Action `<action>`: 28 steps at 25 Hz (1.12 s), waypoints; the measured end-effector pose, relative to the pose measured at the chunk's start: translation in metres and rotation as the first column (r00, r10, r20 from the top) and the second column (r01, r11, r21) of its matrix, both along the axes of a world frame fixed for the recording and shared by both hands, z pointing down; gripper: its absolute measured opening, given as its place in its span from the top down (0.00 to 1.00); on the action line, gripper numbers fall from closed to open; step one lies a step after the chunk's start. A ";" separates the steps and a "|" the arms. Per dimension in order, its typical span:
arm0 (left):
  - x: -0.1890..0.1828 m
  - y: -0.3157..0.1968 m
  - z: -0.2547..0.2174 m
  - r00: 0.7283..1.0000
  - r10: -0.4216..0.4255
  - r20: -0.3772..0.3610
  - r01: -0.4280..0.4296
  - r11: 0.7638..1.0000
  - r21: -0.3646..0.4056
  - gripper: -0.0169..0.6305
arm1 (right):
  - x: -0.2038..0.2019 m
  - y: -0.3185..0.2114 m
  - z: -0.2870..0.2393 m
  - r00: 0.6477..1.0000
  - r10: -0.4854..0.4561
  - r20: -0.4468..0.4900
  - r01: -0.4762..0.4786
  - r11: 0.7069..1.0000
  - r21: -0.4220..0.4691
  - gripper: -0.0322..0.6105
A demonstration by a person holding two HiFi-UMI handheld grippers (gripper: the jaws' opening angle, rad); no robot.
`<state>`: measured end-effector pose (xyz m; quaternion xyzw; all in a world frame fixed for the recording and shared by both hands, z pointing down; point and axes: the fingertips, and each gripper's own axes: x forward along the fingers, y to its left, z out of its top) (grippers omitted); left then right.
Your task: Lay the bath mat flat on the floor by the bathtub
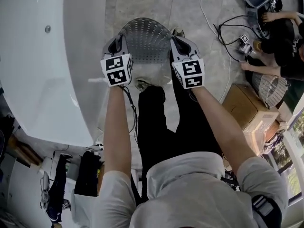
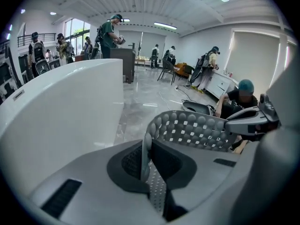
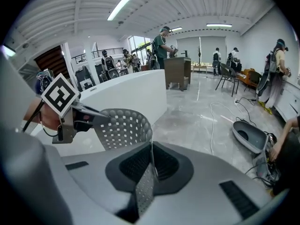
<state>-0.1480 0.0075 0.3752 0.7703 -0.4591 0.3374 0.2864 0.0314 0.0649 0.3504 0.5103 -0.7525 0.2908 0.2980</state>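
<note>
**Bath mat held off the floor, both grippers clamped**

Grey marble floor, with a white bathtub to the left. The perforated grey bath mat is in the air beside the tub, bowed. The left gripper and the right gripper each pinch one mat edge.

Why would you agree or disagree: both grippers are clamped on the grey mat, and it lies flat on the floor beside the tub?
Disagree on one point. The left gripper and right gripper are both clamped on the mat beside the tub, but it does not lie flat on the floor. It is held up in the air, arching between them, as both gripper views show.
</note>
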 end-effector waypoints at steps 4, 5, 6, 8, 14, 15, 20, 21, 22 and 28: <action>0.018 -0.020 0.024 0.999 0.012 0.049 -0.010 0.999 -0.048 0.93 | 0.007 -0.018 0.023 0.999 -0.034 0.016 0.035 0.999 -0.042 0.91; 0.019 -0.025 0.028 0.998 0.003 0.056 0.000 0.998 -0.058 0.93 | 0.005 -0.023 0.027 0.998 -0.054 0.022 0.055 0.997 -0.047 0.91; 0.019 -0.030 0.032 0.998 -0.009 0.062 0.013 0.998 -0.066 0.93 | 0.002 -0.027 0.031 0.997 -0.074 0.028 0.075 0.996 -0.051 0.91; 0.018 -0.041 0.040 0.997 -0.031 0.073 0.036 0.997 -0.071 0.93 | 0.003 -0.038 0.038 0.995 -0.089 0.040 0.092 0.994 -0.058 0.91; 0.026 -0.063 0.057 0.996 -0.028 0.084 0.036 0.996 -0.088 0.93 | 0.021 -0.068 0.058 0.996 -0.076 0.052 0.080 0.994 -0.076 0.91; 0.028 -0.065 0.059 0.996 -0.027 0.087 0.035 0.995 -0.090 0.93 | 0.024 -0.071 0.061 0.995 -0.083 0.056 0.087 0.993 -0.082 0.91; 0.036 -0.072 0.073 0.995 -0.027 0.101 0.038 0.993 -0.109 0.93 | 0.034 -0.082 0.080 0.992 -0.110 0.056 0.115 0.988 -0.100 0.91; 0.039 -0.074 0.077 0.994 -0.023 0.103 0.035 0.993 -0.113 0.93 | 0.036 -0.085 0.084 0.993 -0.109 0.054 0.114 0.988 -0.101 0.91; 0.040 -0.075 0.080 0.994 -0.020 0.107 0.032 0.993 -0.115 0.93 | 0.038 -0.089 0.088 0.993 -0.107 0.053 0.112 0.988 -0.102 0.91; 0.048 -0.075 0.090 0.991 -0.052 0.123 0.069 0.988 -0.141 0.93 | 0.053 -0.095 0.104 0.989 -0.134 0.060 0.140 0.984 -0.114 0.91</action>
